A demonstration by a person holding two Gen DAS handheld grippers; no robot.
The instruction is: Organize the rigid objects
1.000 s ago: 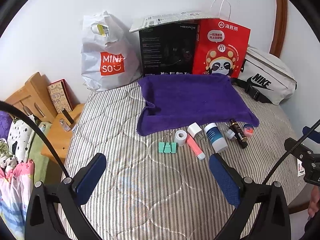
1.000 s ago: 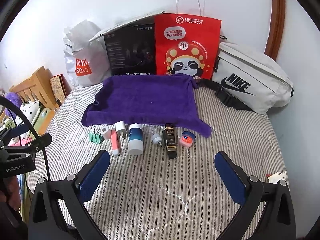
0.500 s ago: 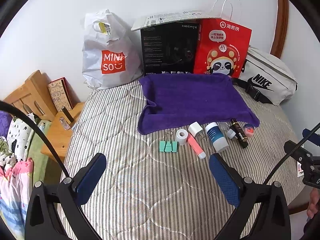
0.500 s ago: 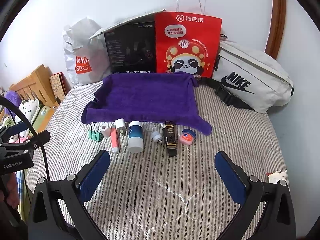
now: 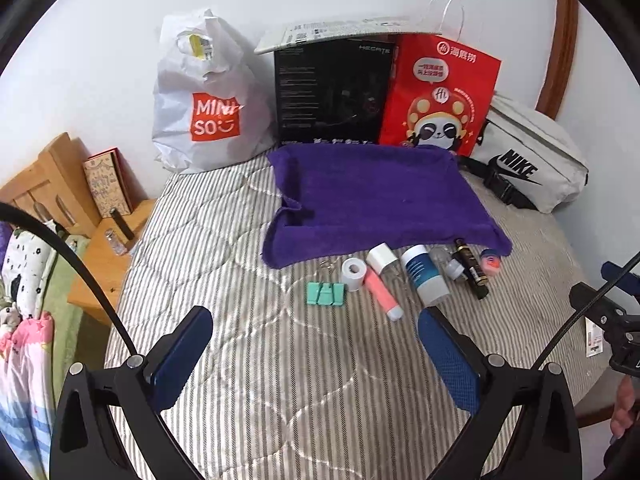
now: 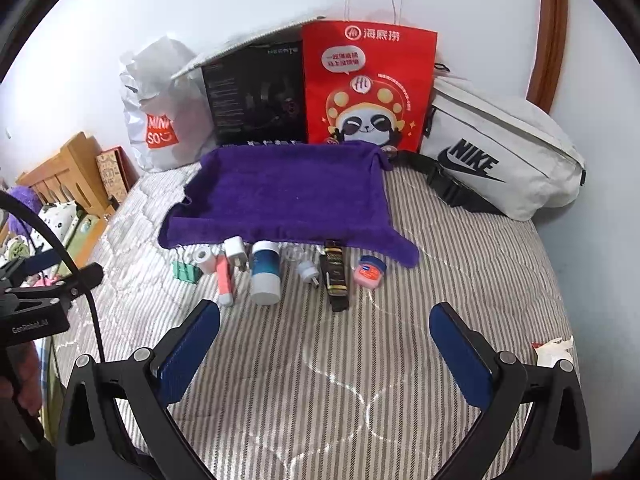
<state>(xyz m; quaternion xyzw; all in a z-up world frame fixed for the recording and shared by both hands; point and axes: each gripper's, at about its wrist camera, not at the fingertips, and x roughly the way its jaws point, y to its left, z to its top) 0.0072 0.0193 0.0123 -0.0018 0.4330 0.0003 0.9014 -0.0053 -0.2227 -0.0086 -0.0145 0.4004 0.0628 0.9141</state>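
Observation:
A row of small items lies on the striped bed in front of a purple towel (image 5: 384,200) (image 6: 288,200): green binder clips (image 5: 326,294) (image 6: 186,271), a white tape roll (image 5: 353,273) (image 6: 202,258), a pink tube (image 5: 382,290) (image 6: 225,280), a white charger (image 5: 382,257) (image 6: 235,249), a blue-and-white bottle (image 5: 424,280) (image 6: 265,276), a dark brown bottle (image 5: 472,272) (image 6: 336,280) and a pink jar (image 5: 492,262) (image 6: 370,272). My left gripper (image 5: 316,354) is open, well short of the clips. My right gripper (image 6: 326,348) is open too, short of the brown bottle.
Against the wall stand a white Miniso bag (image 5: 204,100), a black box (image 5: 332,88), a red panda bag (image 6: 368,84) and a grey Nike pouch (image 6: 500,160). A wooden headboard and nightstand (image 5: 108,264) sit left of the bed. A torn wrapper (image 6: 554,348) lies at right.
Both grippers have crept slightly forward toward the row of items; the scene looks a little closer. Both stay open and nothing has been picked up.

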